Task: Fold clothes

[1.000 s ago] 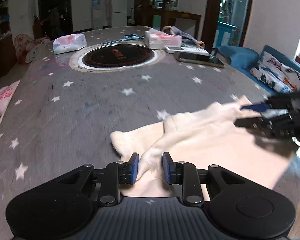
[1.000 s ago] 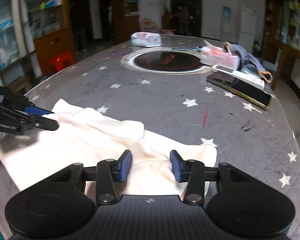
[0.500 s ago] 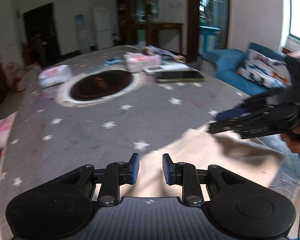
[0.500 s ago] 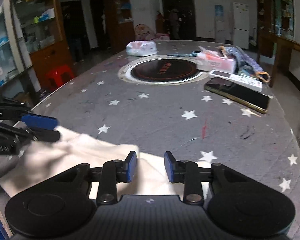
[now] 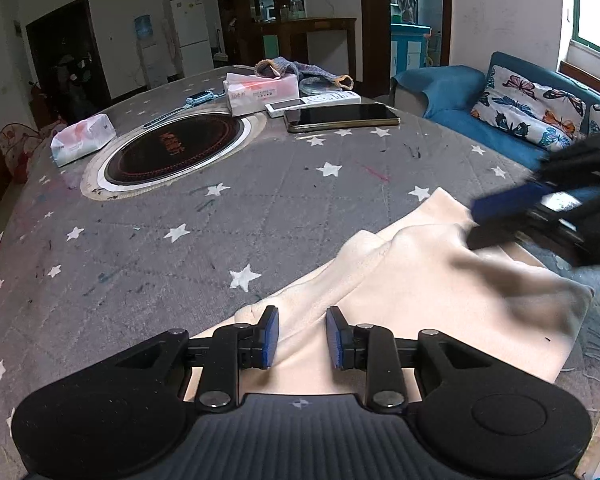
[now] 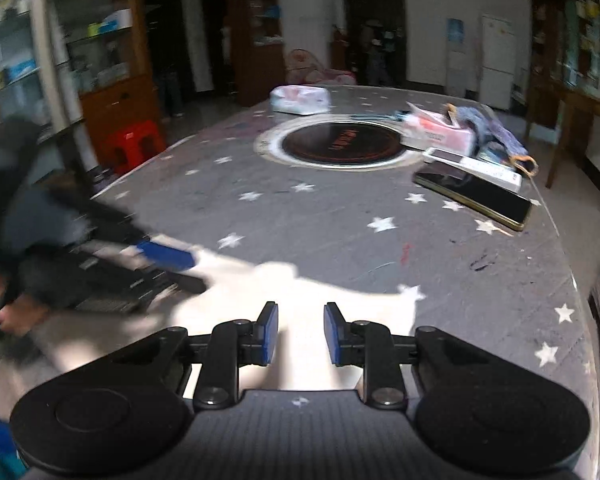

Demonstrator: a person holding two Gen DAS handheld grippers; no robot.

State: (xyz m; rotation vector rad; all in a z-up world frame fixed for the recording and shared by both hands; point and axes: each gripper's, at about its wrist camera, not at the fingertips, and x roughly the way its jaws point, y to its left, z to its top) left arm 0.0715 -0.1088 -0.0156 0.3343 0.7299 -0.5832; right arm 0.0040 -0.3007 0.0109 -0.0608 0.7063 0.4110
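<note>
A cream garment lies rumpled on the grey star-patterned table, near its front right edge. My left gripper has a raised fold of the garment pinched between its blue pads. It also shows blurred at the left of the right wrist view, where this left gripper sits at the garment's left end. My right gripper has cloth between its pads and its jaws are closing on it. From the left wrist view, the right gripper bites the garment's far corner.
A round black cooktop is set in the table's middle. Behind it lie a phone, a remote and two tissue packs. A blue sofa stands past the right edge. A red stool stands beyond the left.
The right gripper's pads have drawn closer together and it has lifted slightly. The left gripper has slid sideways with its fold, and the spread-out garment has gathered toward the table's edge.
</note>
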